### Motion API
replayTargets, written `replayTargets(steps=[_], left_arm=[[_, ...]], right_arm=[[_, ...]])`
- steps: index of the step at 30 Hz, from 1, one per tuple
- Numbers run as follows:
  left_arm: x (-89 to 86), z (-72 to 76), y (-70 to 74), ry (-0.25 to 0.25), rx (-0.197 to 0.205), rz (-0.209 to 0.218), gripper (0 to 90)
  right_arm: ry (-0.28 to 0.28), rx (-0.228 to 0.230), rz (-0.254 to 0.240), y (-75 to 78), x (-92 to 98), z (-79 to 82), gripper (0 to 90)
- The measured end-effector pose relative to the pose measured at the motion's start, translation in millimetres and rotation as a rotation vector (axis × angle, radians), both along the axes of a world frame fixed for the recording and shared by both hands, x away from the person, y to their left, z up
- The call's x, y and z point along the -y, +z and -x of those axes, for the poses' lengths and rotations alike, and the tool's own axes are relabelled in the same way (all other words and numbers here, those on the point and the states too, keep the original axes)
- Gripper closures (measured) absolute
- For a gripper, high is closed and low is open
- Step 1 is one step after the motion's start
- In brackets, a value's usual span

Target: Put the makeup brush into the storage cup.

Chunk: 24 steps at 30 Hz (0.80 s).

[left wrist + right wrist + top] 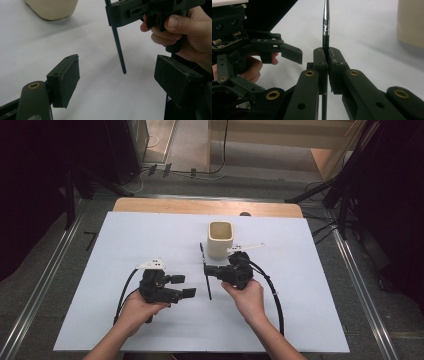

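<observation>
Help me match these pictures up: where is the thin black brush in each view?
High view: brush right of centre, held by the right gripper.
Left gripper view: upper middle, pointing down.
Right gripper view: centre, clamped upright.
Shared landmark: the cream cup.

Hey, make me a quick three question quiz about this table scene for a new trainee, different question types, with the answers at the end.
1. True or false: the right hand-held gripper is shut on the thin black brush.
2. Which hand-held gripper has its jaws apart? A) left B) right
3. Fill in: the beige cup stands on the white ____, beyond the right hand-held gripper in the high view.

Key: 1 true; 2 A; 3 board
</observation>
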<state>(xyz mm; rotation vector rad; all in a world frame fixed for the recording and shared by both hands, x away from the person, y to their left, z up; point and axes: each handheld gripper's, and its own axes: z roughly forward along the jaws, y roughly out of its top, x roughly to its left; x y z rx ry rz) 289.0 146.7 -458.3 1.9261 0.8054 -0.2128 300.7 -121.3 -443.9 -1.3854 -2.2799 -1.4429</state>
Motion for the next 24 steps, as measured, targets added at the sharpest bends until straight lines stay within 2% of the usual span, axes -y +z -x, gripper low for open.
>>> replayTargets(steps=[8, 13, 14, 15, 19, 20, 22, 24], left_arm=[[6.4, -3.5, 0.0, 0.061, -0.019, 0.005, 20.8], [9.0, -4.1, -1.7, 0.065, -0.019, -0.007, 20.8], [9.2, -4.2, -1.9, 0.065, -0.02, -0.008, 22.4], [9.2, -4.2, -1.9, 0.065, -0.02, -0.008, 29.1], [12.6, -5.9, -4.1, 0.072, -0.04, -0.013, 31.1], [13.0, -6.3, -4.8, 0.076, -0.04, -0.015, 35.1], [13.2, -8.0, -5.7, 0.087, -0.046, -0.018, 35.3], [13.6, -9.2, -7.1, 0.105, -0.055, -0.022, 41.0]], right_arm=[[-0.028, 0.024, -0.006, 0.0, -8.8, 1.2, 87.3], [-0.034, 0.028, -0.018, 0.3, -12.7, 2.9, 87.3], [-0.042, 0.034, -0.021, 0.2, -13.7, 3.4, 87.3], [-0.042, 0.034, -0.021, 0.2, -13.7, 3.4, 87.3], [-0.047, 0.034, -0.028, -0.3, -17.8, 4.9, 87.3], [-0.047, 0.031, -0.032, -0.7, -18.9, 5.1, 87.3], [-0.05, 0.03, -0.033, -1.0, -21.0, 5.6, 87.3], [-0.051, 0.031, -0.04, -2.1, -22.8, 5.5, 87.3]])
